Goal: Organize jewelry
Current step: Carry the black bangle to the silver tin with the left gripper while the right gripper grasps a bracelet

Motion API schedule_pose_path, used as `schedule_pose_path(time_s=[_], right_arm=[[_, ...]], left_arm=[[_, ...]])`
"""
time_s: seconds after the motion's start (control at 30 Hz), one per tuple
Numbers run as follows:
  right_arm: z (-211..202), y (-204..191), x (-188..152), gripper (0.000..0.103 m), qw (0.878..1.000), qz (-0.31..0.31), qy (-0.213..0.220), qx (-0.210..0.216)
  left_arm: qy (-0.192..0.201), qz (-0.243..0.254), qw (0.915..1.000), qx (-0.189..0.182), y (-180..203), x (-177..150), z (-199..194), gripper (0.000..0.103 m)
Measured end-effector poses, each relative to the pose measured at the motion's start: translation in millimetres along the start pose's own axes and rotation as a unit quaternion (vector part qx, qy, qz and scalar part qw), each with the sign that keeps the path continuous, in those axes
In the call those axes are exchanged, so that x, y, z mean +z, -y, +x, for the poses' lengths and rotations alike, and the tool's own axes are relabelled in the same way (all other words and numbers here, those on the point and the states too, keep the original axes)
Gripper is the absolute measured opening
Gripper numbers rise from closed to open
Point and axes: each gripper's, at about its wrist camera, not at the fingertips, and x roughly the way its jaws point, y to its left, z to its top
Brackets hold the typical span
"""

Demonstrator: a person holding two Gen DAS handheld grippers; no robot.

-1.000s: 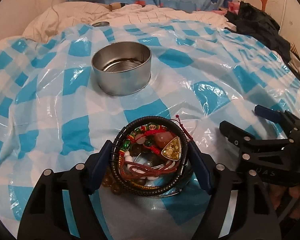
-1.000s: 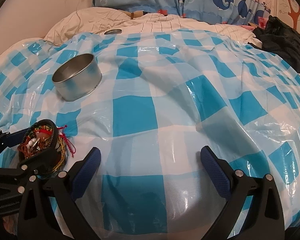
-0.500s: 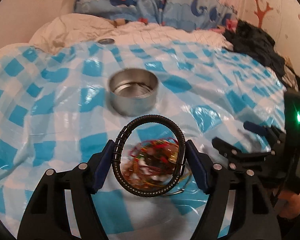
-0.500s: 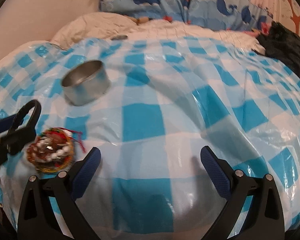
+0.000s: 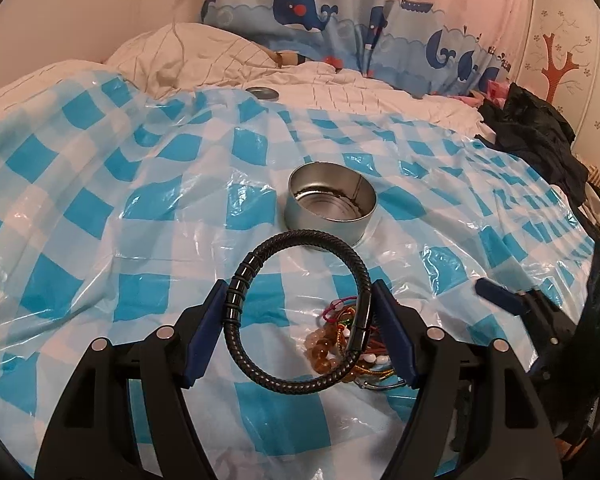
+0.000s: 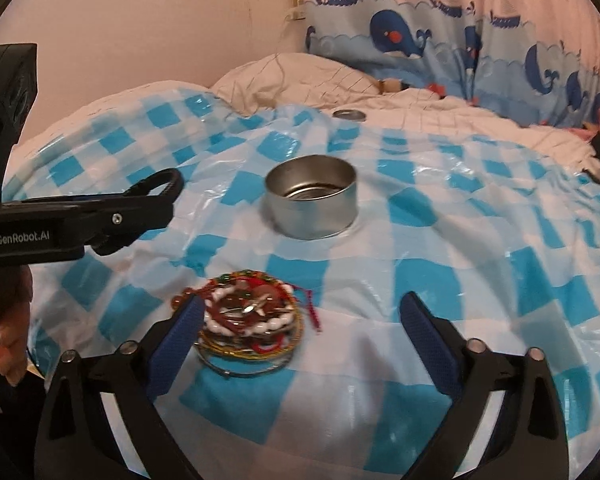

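Note:
My left gripper [image 5: 300, 320] is shut on a black braided bracelet [image 5: 256, 268] and holds it up above the bed. It also shows at the left of the right wrist view [image 6: 156, 196]. A pile of bead and cord jewelry [image 6: 248, 320] lies on the checked plastic sheet, partly seen behind the bracelet in the left wrist view [image 5: 340, 344]. A round silver tin [image 5: 330, 204] stands open beyond it, also in the right wrist view [image 6: 310, 200]. My right gripper [image 6: 304, 328] is open, its left finger beside the pile.
The blue and white checked plastic sheet [image 5: 100, 208] covers a soft bed. A tin lid [image 5: 262, 93] lies at the far edge. White bedding, a whale-print pillow [image 5: 340, 16] and dark clothes [image 5: 540, 140] lie behind and to the right.
My left gripper has lifted the black bracelet off the jewelry pile and up. My right gripper has moved left toward the pile.

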Motion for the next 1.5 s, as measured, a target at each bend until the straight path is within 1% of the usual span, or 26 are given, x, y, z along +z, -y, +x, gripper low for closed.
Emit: schedule_pose_path(time_s=[0.03, 0.07, 0.13, 0.17, 0.2, 0.23, 0.27, 0.4, 0.47, 0.63, 0.87, 1.0, 1.23, 1.5], right_arm=[[2, -1, 0, 0.069, 1.000, 0.000, -0.005, 0.009], [5, -3, -1, 0.063, 1.000, -0.001, -0.013, 0.018], [11, -4, -2, 0.050, 0.999, 0.001, -0.027, 0.028], [14, -4, -3, 0.047, 0.999, 0.003, -0.032, 0.032], [17, -4, -3, 0.036, 0.999, 0.005, -0.035, 0.040], [17, -4, -4, 0.021, 0.998, 0.007, -0.037, 0.052], [18, -4, -5, 0.015, 0.997, 0.007, -0.041, 0.061], [15, -4, -7, 0.014, 0.997, 0.012, -0.040, 0.072], [10, 0, -6, 0.014, 0.996, 0.021, -0.032, 0.078], [-11, 13, 3, 0.014, 0.992, 0.056, 0.003, 0.111], [-32, 33, 15, 0.014, 0.983, 0.105, 0.037, 0.148], [-39, 40, 20, 0.014, 0.978, 0.123, 0.047, 0.163], [-44, 41, 22, 0.014, 0.978, 0.122, 0.051, 0.162], [-43, 41, 23, 0.014, 0.979, 0.121, 0.050, 0.156]], left_arm=[[0.000, 0.000, 1.0000, 0.000, 0, -1, 0, 0.068], [0.000, 0.000, 1.0000, -0.001, 1, -1, -1, 0.068], [0.001, 0.000, 1.0000, -0.002, 1, -2, -1, 0.068], [0.002, -0.001, 1.0000, -0.002, 1, -2, -2, 0.068], [0.003, -0.001, 1.0000, -0.003, 0, -2, -3, 0.068], [0.003, -0.002, 1.0000, -0.002, 1, -2, -3, 0.068], [0.003, -0.002, 1.0000, -0.003, 0, -2, -3, 0.068], [0.004, -0.001, 1.0000, -0.002, 0, -1, -3, 0.068], [0.004, -0.001, 1.0000, -0.003, 0, -1, -3, 0.068], [0.004, -0.003, 1.0000, -0.002, -1, -1, -4, 0.068], [0.002, 0.000, 1.0000, -0.002, -1, 3, -3, 0.068], [0.001, 0.003, 1.0000, -0.002, 1, 3, -1, 0.068], [-0.001, 0.013, 0.9999, -0.004, 10, 3, 4, 0.068], [0.000, 0.035, 0.9993, 0.007, 24, 3, 7, 0.068]])
